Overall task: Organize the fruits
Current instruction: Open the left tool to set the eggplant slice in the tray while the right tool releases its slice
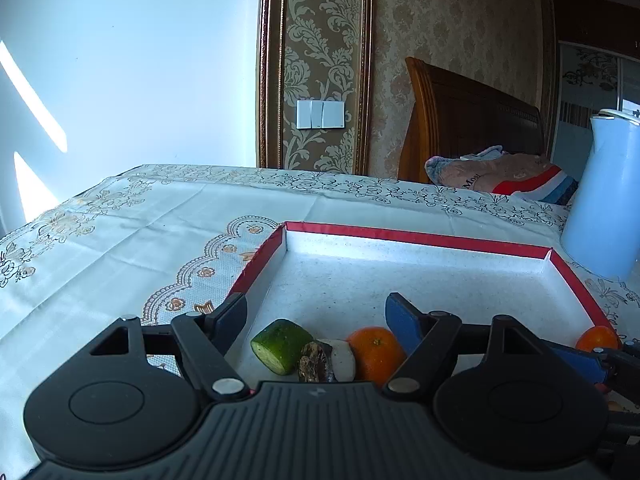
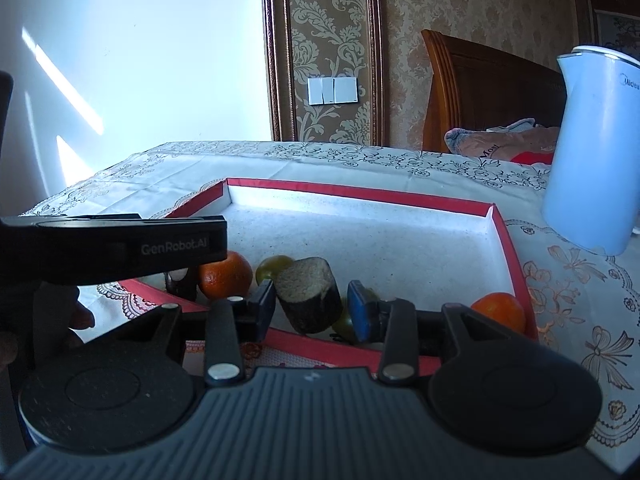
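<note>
Table: covered by my white lace-patterned tablecloth [image 1: 168,216], embroidered with floral borders and scalloped gold and brown medallions; creases run across it.
Tray: a shallow red-rimmed box tray [image 1: 420,237] with a white speckled floor lies flat on the cloth, just ahead of me.
Kettle: a pale blue electric kettle [image 2: 592,152] stands upright on the cloth, just beside the tray's far right corner; I cannot tell whether they touch.
Cloth right of tray: bow and flower embroidery shows there in my right view, bare of other things.
Far edge: the cloth's border runs along it, in front of the wall.
</note>
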A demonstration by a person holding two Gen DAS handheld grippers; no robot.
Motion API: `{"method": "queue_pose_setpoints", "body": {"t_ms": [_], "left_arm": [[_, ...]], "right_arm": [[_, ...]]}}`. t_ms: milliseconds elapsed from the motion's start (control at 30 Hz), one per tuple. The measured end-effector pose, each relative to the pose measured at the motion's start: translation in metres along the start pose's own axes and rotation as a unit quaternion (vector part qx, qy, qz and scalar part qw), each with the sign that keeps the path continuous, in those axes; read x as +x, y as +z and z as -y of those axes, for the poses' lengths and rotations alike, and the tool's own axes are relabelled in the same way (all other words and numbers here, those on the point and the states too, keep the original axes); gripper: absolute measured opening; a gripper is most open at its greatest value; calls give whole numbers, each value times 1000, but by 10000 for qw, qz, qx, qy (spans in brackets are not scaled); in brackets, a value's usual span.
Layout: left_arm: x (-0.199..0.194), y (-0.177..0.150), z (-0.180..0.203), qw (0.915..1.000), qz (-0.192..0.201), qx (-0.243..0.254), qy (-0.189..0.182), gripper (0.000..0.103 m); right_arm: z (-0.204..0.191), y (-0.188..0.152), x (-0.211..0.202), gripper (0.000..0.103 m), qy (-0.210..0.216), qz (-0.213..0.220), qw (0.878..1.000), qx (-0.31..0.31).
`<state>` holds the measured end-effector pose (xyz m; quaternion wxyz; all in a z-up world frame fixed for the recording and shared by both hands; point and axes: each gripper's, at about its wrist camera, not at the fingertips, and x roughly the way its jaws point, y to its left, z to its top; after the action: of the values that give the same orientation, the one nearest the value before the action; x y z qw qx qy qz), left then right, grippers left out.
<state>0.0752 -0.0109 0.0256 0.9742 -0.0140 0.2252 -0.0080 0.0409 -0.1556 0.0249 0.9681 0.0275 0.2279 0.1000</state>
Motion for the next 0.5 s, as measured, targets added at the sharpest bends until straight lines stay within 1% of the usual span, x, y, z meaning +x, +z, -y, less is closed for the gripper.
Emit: {"method": "queue_pose_setpoints", "body": {"t_ms": [267, 367, 433, 500], "left_arm": [[-8, -5, -9, 10000, 33, -31, 38, 76], [-12, -7, -15, 10000, 56, -68, 29, 76], [-15, -8, -18, 9999, 62, -97, 36, 76], [-18, -10, -20, 9999, 70, -87, 46, 76]], "right_arm": [[1, 0, -1, 39, 11, 20, 10000, 52], [2, -1, -4, 39, -35, 114, 9999, 69], [3, -1, -6, 43, -17, 131, 9999, 91], [4, -2, -5, 43, -11, 90, 9999, 102]]}}
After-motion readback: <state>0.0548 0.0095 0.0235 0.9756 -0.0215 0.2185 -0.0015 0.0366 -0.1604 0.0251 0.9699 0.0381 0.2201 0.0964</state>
